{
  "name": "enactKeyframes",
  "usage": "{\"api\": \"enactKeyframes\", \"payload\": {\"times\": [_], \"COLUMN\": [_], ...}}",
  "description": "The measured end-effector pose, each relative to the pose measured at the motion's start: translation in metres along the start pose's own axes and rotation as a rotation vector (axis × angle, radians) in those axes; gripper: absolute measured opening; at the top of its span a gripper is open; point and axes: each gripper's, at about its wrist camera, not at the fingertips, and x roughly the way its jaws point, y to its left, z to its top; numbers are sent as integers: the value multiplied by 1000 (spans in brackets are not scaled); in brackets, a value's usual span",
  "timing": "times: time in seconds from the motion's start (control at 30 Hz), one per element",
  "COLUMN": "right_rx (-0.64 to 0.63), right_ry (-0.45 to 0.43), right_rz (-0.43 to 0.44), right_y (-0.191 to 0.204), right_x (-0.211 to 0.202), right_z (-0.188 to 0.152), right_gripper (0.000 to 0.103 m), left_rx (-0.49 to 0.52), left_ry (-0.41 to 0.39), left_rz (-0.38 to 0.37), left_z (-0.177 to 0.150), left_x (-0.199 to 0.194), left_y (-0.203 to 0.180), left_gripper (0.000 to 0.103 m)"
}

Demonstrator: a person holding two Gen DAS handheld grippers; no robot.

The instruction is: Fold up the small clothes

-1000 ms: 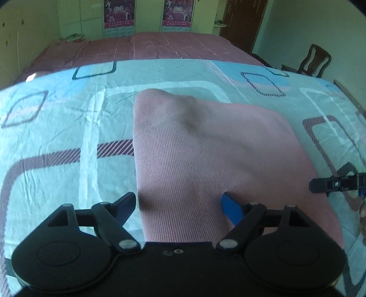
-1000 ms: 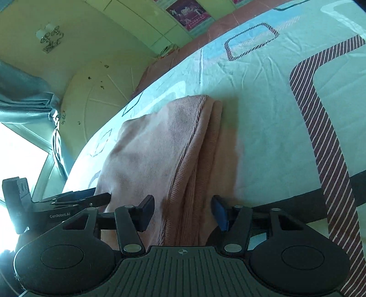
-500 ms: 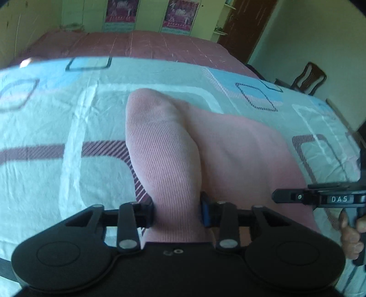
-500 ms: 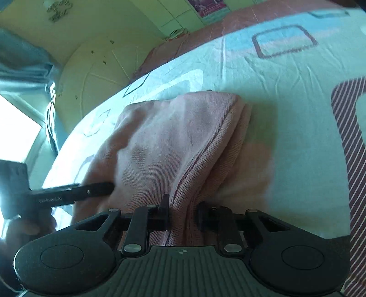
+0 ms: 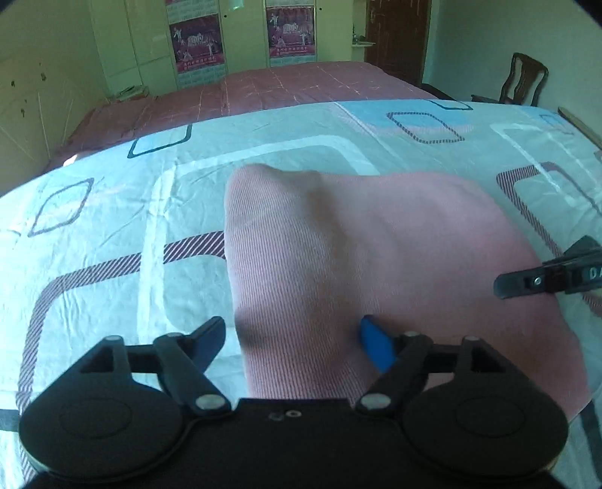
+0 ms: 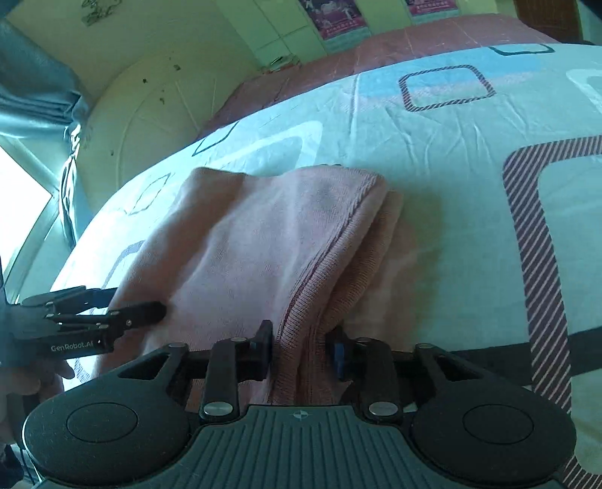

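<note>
A pink ribbed knit garment (image 5: 376, 255) lies folded on the patterned bedsheet (image 5: 113, 225). My left gripper (image 5: 291, 338) is open, its fingers astride the garment's near left edge. The garment also shows in the right wrist view (image 6: 263, 244), with its layered hems on the right. My right gripper (image 6: 303, 348) is narrowly open around the hem edge, its pads close beside the cloth. Each gripper shows in the other's view: the right one (image 5: 545, 278) at the garment's right edge, the left one (image 6: 94, 316) at its left edge.
A second bed with a maroon cover (image 5: 282, 86) stands beyond. A wooden chair (image 5: 523, 79) and a dark door (image 5: 399, 34) are at the far right. A window and curtain (image 6: 34, 113) are on the left in the right wrist view.
Half a second ago both grippers were shut on the garment with the cloth lifted. Now both have opened, the left wide, and the garment lies lower and flatter on the sheet.
</note>
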Motion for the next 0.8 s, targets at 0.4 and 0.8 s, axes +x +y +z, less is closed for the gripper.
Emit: {"api": "enactKeyframes", "payload": {"times": [0.4, 0.8], "right_rx": [-88, -308], "right_ry": [32, -94], "right_rz": [14, -77], "right_y": [20, 141], "right_x": [7, 0], "right_z": [8, 17], "right_gripper": [19, 18], "left_rx": [-211, -109], "left_ry": [-10, -112], "left_rz": [-235, -179], "left_z": [-6, -16], "left_x": [6, -63], "left_y": [30, 83], "left_gripper": [35, 31]}}
